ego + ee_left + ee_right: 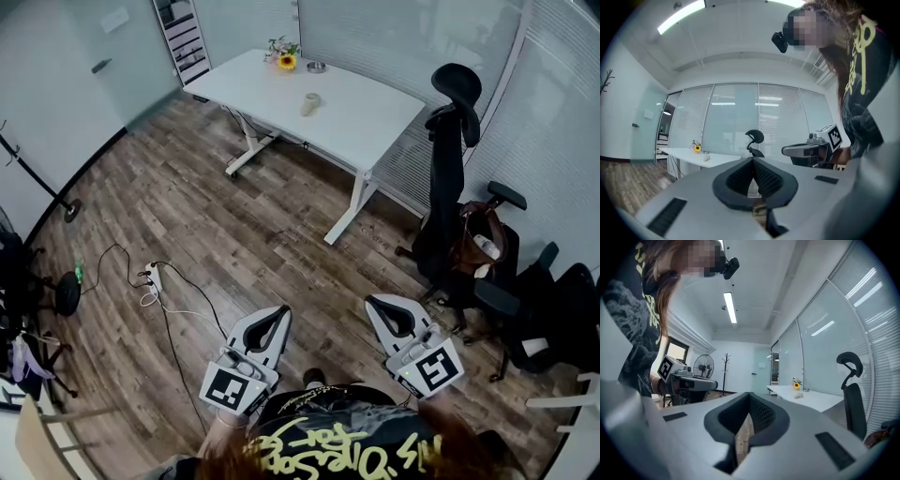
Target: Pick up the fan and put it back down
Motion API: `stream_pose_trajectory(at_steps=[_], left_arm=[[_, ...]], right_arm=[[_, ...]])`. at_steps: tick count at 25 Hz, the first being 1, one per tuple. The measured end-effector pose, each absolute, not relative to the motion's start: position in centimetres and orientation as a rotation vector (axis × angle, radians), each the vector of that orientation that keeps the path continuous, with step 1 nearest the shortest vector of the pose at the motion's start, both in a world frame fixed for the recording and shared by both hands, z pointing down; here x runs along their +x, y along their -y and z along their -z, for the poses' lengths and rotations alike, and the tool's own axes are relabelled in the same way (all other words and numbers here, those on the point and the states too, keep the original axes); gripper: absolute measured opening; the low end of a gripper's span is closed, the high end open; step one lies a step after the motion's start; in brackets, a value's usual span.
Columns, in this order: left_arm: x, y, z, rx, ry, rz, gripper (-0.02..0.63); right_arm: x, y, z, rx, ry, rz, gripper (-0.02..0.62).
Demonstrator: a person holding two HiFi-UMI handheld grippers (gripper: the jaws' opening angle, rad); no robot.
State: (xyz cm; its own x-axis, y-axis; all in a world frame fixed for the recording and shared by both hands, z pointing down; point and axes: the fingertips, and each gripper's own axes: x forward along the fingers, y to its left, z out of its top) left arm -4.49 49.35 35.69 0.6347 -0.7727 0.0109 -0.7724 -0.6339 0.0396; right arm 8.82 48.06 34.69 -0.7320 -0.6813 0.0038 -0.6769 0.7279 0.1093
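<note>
A wood-plank floor [234, 216] fills the office. The black pedestal fan [704, 365] stands at the left beside a coat rack [725, 373], well apart from both grippers. A white power strip [153, 278] trails cables across the floor. The left gripper [277, 317] and right gripper [377, 305] are both closed and empty. A black office chair [450, 159] stands to the right.
</note>
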Motion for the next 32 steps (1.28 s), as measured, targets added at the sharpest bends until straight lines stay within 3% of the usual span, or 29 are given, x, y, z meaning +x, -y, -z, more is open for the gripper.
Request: stream_pose_trajectory(at_steps=[16, 20, 24, 32], left_arm=[[-5.1, -50.0, -35.5, 2.766, 1.362, 0.027, -0.005], [-5.3, -49.9, -35.5, 2.758, 1.376, 0.019, 0.054], [-6.0, -49.7, -35.4, 2.748, 1.395, 0.026, 0.123], [-5.8, -49.6, -35.8, 2.763, 1.381, 0.003, 0.144]], right_arm=[[8.3, -48.8, -34.4, 1.142, 2.933, 0.089, 0.003], [8.5, -48.6, -34.2, 1.171, 2.941, 0.07, 0.008], [8.6, -48.0, -33.7, 1.239, 2.948, 0.056, 0.103], [8.4, -47.9, -34.4, 1.222, 2.942, 0.034, 0.114]])
